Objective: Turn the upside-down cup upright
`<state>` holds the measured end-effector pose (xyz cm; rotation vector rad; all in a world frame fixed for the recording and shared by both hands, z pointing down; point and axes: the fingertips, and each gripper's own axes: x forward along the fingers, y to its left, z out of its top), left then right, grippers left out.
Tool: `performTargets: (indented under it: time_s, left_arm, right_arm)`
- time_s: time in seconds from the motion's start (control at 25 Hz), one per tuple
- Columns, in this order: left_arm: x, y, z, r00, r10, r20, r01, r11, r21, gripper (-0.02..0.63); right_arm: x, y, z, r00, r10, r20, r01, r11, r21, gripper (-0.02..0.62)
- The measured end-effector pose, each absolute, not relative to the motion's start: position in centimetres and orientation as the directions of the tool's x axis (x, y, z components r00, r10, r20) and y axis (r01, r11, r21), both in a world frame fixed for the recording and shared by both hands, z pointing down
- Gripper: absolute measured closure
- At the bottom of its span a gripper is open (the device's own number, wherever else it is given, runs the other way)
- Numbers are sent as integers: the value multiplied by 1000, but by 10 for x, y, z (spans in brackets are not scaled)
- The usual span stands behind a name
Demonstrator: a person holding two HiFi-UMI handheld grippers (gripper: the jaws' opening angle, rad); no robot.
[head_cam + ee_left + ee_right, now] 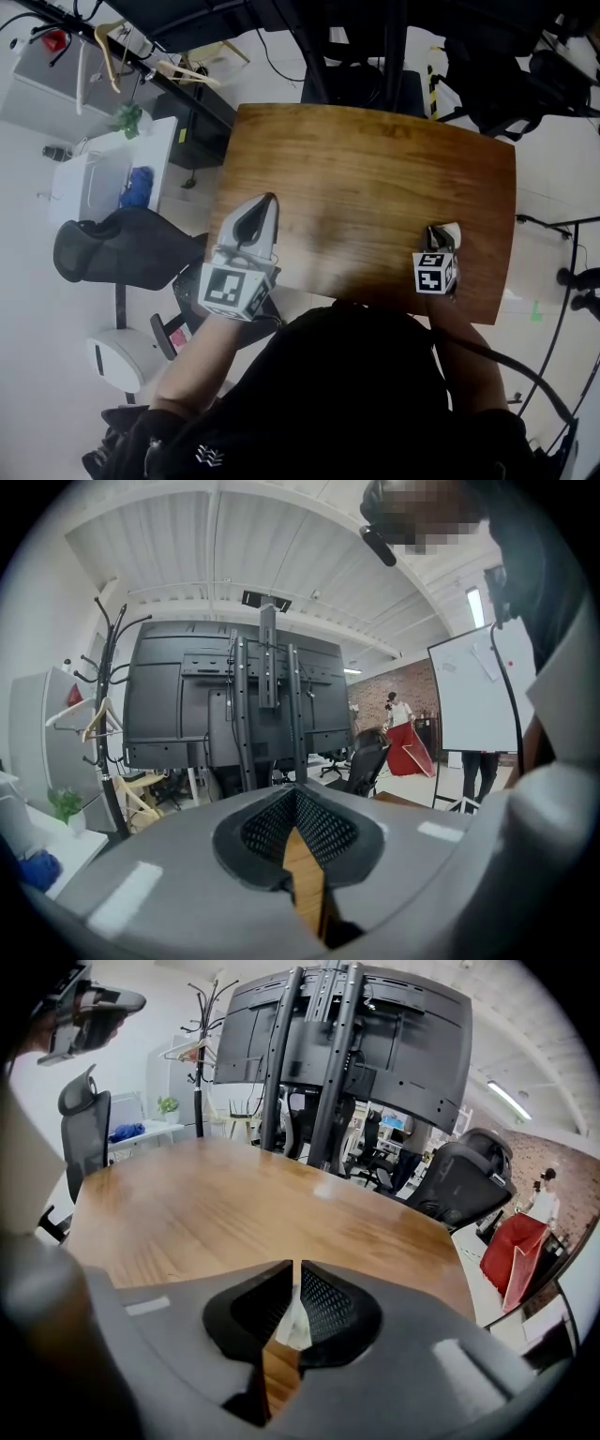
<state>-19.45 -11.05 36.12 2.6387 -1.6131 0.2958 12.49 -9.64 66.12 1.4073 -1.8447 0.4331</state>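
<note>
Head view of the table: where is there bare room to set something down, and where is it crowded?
The wooden table is bare across its whole middle and far side, up to the far edge. A bare strip also lies between the left tool and the right tool. It is crowded only along the near edge, where both tools are.

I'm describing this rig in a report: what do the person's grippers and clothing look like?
The left gripper and right gripper both have smooth light-grey shells, with black mesh-textured pads set in dark recesses. Each carries a cube with black-and-white square markers. The person wears a black top.
</note>
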Motion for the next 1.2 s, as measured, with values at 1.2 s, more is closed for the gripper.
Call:
performTargets:
  time_s: [1.2]
  left_arm:
    - [-143, -131, 366, 509, -844, 172, -852, -522, -44, 606]
  right_arm:
    - [194, -84, 653, -320, -634, 704, -947, 187, -262, 484]
